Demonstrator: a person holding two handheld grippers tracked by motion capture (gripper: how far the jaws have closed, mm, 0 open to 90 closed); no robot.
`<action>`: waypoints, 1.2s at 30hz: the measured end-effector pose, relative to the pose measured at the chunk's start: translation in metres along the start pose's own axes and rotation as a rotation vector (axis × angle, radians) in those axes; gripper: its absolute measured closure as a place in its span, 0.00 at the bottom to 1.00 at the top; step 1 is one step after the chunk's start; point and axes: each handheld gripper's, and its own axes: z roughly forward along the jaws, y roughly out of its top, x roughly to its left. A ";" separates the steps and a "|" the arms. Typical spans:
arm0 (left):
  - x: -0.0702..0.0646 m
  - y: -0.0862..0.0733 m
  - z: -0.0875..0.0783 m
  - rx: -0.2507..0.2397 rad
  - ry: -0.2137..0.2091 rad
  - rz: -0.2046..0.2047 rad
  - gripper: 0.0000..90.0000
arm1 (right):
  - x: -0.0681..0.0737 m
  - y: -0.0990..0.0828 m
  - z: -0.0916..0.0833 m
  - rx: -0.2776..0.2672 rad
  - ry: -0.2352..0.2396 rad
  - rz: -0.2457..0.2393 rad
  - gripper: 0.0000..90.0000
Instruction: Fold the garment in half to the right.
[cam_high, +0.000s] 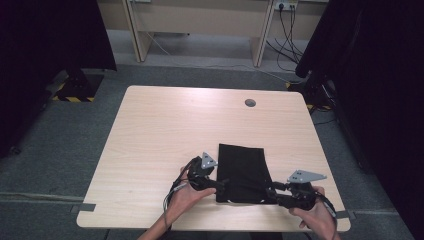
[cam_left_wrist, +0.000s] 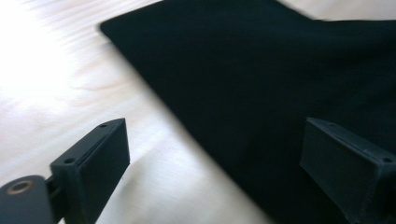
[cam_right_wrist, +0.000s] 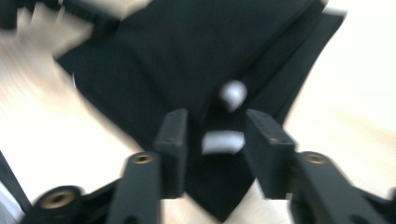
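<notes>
Right claw (cam_right_wrist: 212, 154) gapes, unclamped, astride the black cloth's (cam_high: 242, 172) near corner; left claw (cam_left_wrist: 212, 172) open beside it (a shallow bite could slip off).

A lab or test room: a bare wooden table (cam_high: 165, 130) on grey carpet (cam_high: 55, 145), black curtains (cam_high: 50, 35) at both sides, hazard-striped stand bases (cam_high: 75, 98), cables (cam_high: 287, 30) hanging from wall sockets (cam_high: 285, 6)
</notes>
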 end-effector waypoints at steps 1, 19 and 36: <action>-0.004 -0.002 -0.003 0.003 -0.010 0.010 0.08 | -0.003 0.006 -0.003 -0.032 -0.007 0.004 0.58; -0.012 -0.026 -0.006 0.056 -0.016 0.076 0.06 | -0.040 0.046 0.082 0.068 -0.133 0.012 0.50; 0.022 -0.046 -0.044 0.050 -0.033 0.079 0.02 | -0.006 0.046 0.061 -0.013 -0.016 -0.044 0.34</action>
